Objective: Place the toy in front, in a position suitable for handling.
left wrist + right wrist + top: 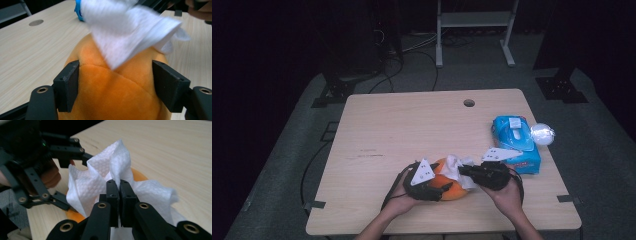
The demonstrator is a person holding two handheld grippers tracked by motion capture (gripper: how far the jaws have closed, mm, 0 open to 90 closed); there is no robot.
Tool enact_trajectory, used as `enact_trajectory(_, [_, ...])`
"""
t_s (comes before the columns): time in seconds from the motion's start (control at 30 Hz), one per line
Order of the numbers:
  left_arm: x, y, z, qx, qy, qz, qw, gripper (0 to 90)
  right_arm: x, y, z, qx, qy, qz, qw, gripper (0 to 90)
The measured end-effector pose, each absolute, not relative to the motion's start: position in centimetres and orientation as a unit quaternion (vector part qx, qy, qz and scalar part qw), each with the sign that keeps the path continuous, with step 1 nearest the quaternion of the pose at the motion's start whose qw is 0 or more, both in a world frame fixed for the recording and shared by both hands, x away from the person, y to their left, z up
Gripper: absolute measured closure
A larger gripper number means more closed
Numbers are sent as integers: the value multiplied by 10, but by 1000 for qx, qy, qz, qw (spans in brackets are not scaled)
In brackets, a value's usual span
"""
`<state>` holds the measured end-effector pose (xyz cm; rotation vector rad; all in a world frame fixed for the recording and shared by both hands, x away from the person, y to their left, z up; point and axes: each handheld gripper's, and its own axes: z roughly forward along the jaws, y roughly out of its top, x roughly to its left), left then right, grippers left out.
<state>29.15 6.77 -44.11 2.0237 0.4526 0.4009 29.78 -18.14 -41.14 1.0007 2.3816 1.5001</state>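
The left gripper [443, 188] clasped the orange plush toy [117, 92] with its fingers [67, 85] against its sides. On the toy, the right gripper [119, 185] pinched a white tissue [100, 182]. Beyond lay a blue wipes pack [515, 142] on the worktop [402, 125].

The setting reads as a lab or recording studio rather than a home. A plain light-wood table [412, 130] with a cable hole [469, 103] at 12 o'clock stands on grey carpet [282, 165]. Black drapes [267, 45] close off the surroundings at 10 and 2 o'clock. Black stand feet [560, 87] rest on the floor at 2 o'clock, loose cables [412, 50] trail at 11 o'clock, and a white metal frame [474, 30] stands at 12 o'clock.
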Motion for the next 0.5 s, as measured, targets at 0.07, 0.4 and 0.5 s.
enact_trajectory(0.07, [290, 69, -443, 836, 183, 164, 490, 262, 302, -185, -417, 341, 794, 499, 69, 866])
enact_trajectory(0.4, [283, 70, -447, 847, 163, 152, 482, 235, 301, -193, -416, 354, 790, 495, 80, 864])
enact_trajectory(0.5, [283, 70, -448, 850, 160, 150, 478, 229, 294, -180, -412, 327, 799, 497, 84, 861])
